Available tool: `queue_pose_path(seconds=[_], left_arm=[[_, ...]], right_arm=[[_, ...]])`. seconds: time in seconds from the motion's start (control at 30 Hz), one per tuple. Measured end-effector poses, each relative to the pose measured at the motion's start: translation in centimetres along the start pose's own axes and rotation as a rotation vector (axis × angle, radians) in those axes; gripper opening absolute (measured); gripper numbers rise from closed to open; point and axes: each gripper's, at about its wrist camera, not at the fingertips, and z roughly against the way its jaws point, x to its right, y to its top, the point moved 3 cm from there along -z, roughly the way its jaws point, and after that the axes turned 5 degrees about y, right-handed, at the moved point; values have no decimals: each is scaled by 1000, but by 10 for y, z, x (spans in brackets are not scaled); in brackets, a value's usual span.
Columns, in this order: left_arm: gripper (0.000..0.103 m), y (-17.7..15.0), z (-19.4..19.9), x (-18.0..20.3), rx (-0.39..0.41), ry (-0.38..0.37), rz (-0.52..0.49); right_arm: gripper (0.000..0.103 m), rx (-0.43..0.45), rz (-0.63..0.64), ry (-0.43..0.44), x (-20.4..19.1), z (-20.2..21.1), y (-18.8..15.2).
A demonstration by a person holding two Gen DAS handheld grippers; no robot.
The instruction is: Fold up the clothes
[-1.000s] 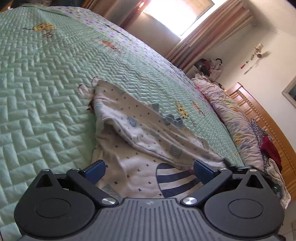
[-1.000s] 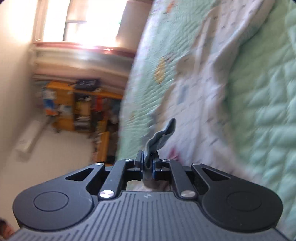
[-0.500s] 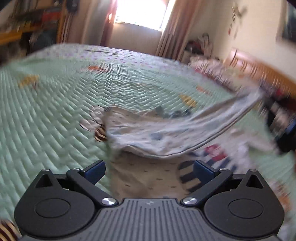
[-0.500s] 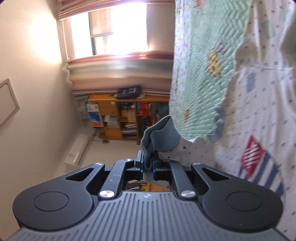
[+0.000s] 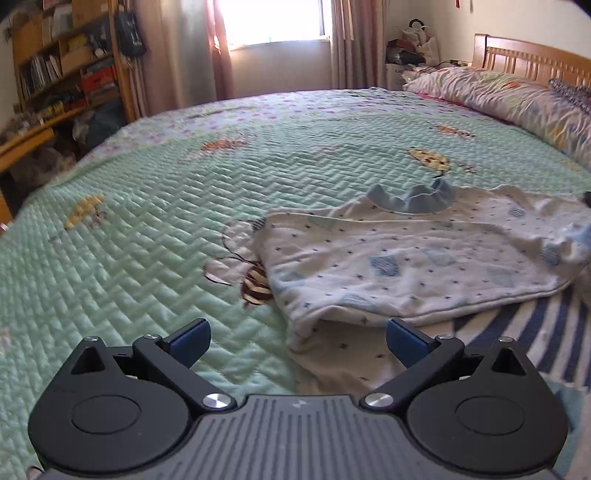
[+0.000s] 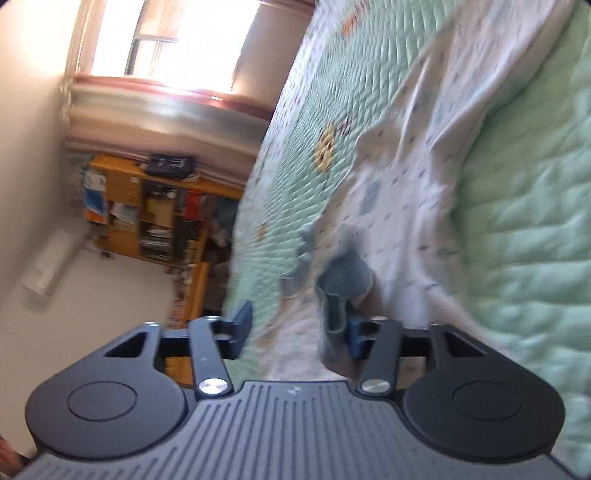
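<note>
Just ahead of my left gripper [image 5: 297, 341], toward the lower right of the left wrist view, lies the garment [image 5: 413, 258], a pale top dotted with small dark marks and blue patches. It is spread on the green quilt [image 5: 147, 229] with one layer folded over another, its blue collar [image 5: 410, 197] at the far edge. My left jaws stand wide apart with nothing between them; the right-hand finger [image 5: 406, 341] hangs over the garment's near edge, the other over bare quilt. A navy-and-white striped print [image 5: 535, 332] shows on the lower layer at the right edge of the frame.

On the right wrist view, which is rolled sideways and blurred, my right gripper [image 6: 297, 328] has its jaws opening. A blue cuff [image 6: 341, 284] of the garment hangs against the right-hand finger [image 6: 356, 338]; the left-hand one is clear of the cloth, so nothing is pinched. The garment runs from there up toward the upper right of the frame, rumpled along the quilt.

Around the bed I see a wooden bookshelf [image 5: 62, 70] at upper left, a bright window [image 5: 273, 22] with curtains at top centre, and a patterned pillow [image 5: 509, 99] against a wooden headboard [image 5: 532, 59] at upper right. Nothing stands between either gripper and the cloth.
</note>
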Motion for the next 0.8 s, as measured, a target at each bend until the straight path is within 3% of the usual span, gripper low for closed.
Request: queue_pose_path(seconds=[0.13,0.27,0.37,0.5,0.6,0.7,0.73,0.8], left_arm=[[101,-4,-3,7,42,118,-126],[102,-3,-9,13,58,231,-229],[102,2,-16,13,53,281,-240],[103,11,-26,12,34,308,-210],[103,8,-27,3,23,315,-177],[103,4,-26,-2,23,303,-163],[102,4,-26,-1,24,305,-165],[103,4,-25,-1,26,309,-168]], right_arm=[[56,-1,164,-49,-23,7,-24],[61,-26,247,4,-51,-2,-49],[62,-24,278,21,-67,-8,-61],[63,88,308,-3,-79,3,-65],[63,200,218,-123,-54,32,-47],[67,308,81,-312,-6,64,-18],[67,316,34,-327,6,70,-11],[67,322,35,-261,5,73,-8]])
